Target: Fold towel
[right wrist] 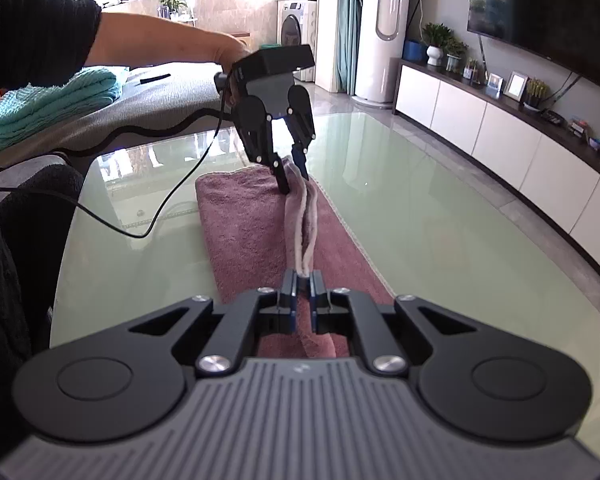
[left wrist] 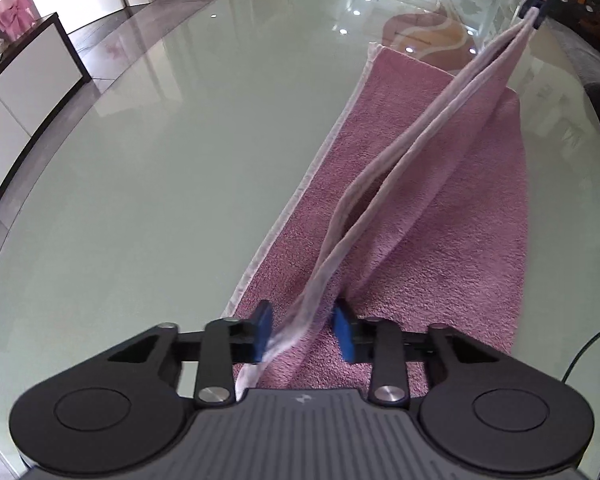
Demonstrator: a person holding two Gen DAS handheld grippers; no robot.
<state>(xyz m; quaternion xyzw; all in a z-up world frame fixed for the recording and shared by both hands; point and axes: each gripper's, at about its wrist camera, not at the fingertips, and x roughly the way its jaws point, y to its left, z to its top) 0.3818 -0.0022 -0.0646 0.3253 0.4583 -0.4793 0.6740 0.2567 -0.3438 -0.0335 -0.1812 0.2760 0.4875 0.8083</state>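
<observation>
Left tongs (left wrist: 302,330): your pads straddle the towel's (left wrist: 440,208) pale hems, spread apart — not pinching yet.
Towel: lies on the glass surface (left wrist: 160,152), one lengthwise fold already laid.
Long axis: runs from your left tongs away to the right tongs (left wrist: 534,14).
Right tongs: clenched on the doubled hem, lifted.
Left to do: the remaining folds, I judge.

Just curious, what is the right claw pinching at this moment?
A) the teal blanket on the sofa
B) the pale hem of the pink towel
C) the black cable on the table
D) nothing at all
B: in the right wrist view the right claw is shut on the doubled pale hem of the pink towel, which runs lifted toward the left claw.
</observation>
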